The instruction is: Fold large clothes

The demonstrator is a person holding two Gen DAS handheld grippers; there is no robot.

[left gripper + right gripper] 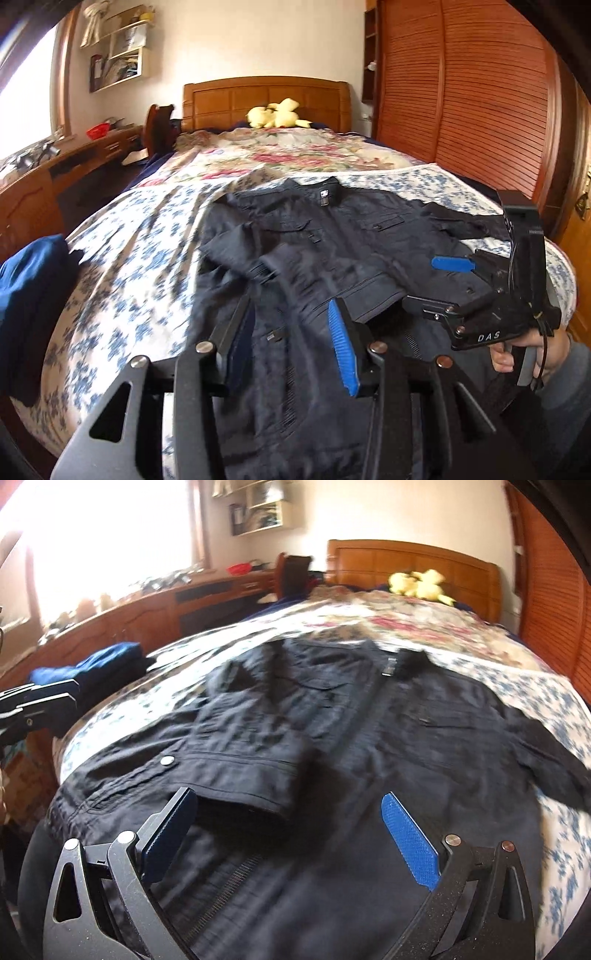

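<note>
Bed (122,221) with blue-flowered cover filled both views; open cover lay left of the dark jacket (314,236), less to its right. Jacket lay spread front-up, collar toward the headboard (266,99), one sleeve folded across the chest. Folded blue clothes (26,280) sat at the bed's left edge. Left gripper (291,332) stood partly open above the hem, holding nothing. Right gripper (288,830) gaped wide, empty. Right view blurred; jacket's near hem was cut off.
</note>
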